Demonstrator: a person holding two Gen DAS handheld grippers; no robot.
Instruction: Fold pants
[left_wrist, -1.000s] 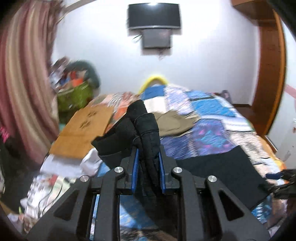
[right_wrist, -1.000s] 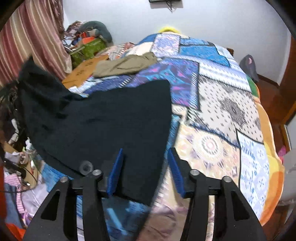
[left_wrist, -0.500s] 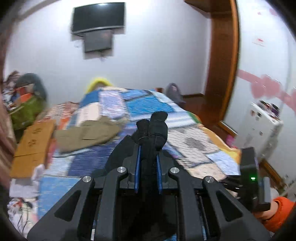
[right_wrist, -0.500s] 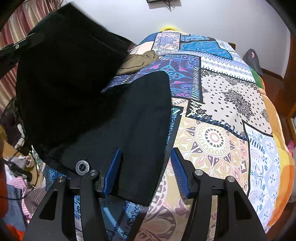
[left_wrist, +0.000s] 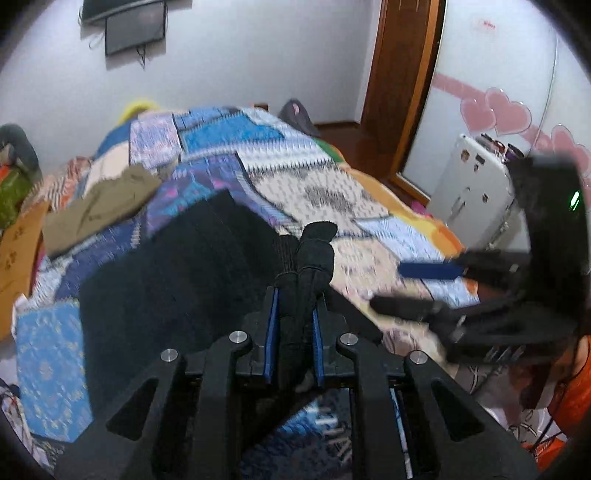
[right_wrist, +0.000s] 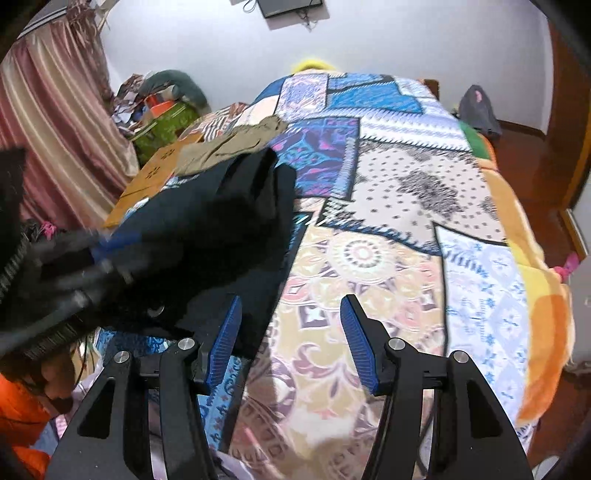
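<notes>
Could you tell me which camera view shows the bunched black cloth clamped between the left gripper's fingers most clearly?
The left wrist view: the bunched black cloth stands sharp and centred in the left gripper, its blue-padded fingers shut on it. The right wrist view shows only the blurred left gripper against the dark pants, with the clamp itself indistinct.

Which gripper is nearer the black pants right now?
Left. The left gripper is shut on a bunched part of the black pants; the right gripper hangs open beside their edge, gripping nothing.

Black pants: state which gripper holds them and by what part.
The left gripper pinches a bunched edge of the black pants; which part cannot be told. The right gripper is open, empty.
</notes>
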